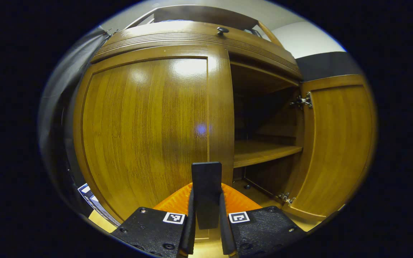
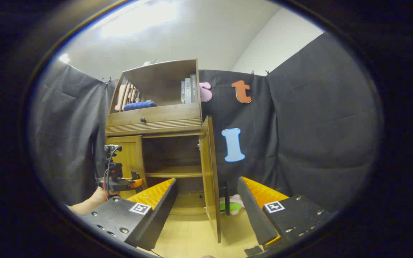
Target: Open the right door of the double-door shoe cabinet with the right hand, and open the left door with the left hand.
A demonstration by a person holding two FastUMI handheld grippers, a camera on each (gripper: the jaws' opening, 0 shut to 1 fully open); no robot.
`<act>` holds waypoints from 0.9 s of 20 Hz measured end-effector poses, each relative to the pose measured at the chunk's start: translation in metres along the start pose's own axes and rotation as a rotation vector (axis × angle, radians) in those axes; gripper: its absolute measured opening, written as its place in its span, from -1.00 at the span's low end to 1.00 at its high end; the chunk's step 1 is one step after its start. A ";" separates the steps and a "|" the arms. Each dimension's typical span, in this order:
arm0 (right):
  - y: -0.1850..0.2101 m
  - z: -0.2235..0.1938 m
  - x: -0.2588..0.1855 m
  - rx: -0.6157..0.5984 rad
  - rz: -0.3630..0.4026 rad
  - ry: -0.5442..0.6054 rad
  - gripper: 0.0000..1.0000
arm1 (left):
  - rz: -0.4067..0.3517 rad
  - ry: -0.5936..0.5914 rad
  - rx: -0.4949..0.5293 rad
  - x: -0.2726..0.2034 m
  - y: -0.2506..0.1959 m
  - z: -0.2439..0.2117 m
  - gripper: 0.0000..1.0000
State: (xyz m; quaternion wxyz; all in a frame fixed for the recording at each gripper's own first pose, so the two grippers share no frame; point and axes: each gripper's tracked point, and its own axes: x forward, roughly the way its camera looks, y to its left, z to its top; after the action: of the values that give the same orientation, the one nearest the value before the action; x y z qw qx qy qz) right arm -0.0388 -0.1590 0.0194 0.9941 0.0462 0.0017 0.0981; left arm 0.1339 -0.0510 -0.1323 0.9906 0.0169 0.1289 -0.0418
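At the cabinet, right door (image 2: 210, 175) swung wide (edge-on), left gripper (image 1: 206, 200) clamping left door's handle (image 1: 206, 186).

In the right gripper view, a wooden hutch (image 2: 163, 80) with an open shelf stood at upper centre of the frame. At its right end a few books (image 2: 188, 91) stood upright. A blue cushion-like thing (image 2: 139, 105) lay on the shelf's left part, with pale slats (image 2: 124, 96) leaning behind it. Just below ran a drawer (image 2: 170, 115) with a small dark knob (image 2: 142, 119). Low in the frame, right of centre, a green and pink soft toy (image 2: 233, 205) lay on the light wood floor (image 2: 188, 233). A white wall (image 2: 278, 43) rose at upper right.

In the left gripper view, the drawer's knob (image 1: 222, 30) sat at top centre.
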 end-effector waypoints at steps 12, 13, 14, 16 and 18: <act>0.061 -0.014 0.005 -0.018 0.098 0.023 0.98 | -0.115 -0.002 0.017 -0.094 0.008 0.001 -0.39; 0.067 -0.014 0.004 -0.021 0.109 0.023 0.98 | -0.116 -0.001 0.021 -0.100 0.011 0.000 -0.40; 0.072 -0.016 0.003 -0.024 0.118 0.022 0.98 | -0.121 -0.004 0.022 -0.106 0.014 0.000 -0.40; 0.079 -0.019 0.002 -0.027 0.129 0.024 0.94 | -0.128 -0.006 0.028 -0.117 0.017 0.000 -0.40; 0.088 -0.024 0.001 -0.027 0.139 0.028 0.97 | -0.126 -0.008 0.027 -0.127 0.022 0.000 -0.39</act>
State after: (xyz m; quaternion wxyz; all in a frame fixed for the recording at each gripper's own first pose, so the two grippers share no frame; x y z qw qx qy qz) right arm -0.0549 -0.0705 0.0041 0.9853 0.0312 0.0111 0.1673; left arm 0.0138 -0.0187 -0.0988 0.9862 0.0219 0.1254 -0.1060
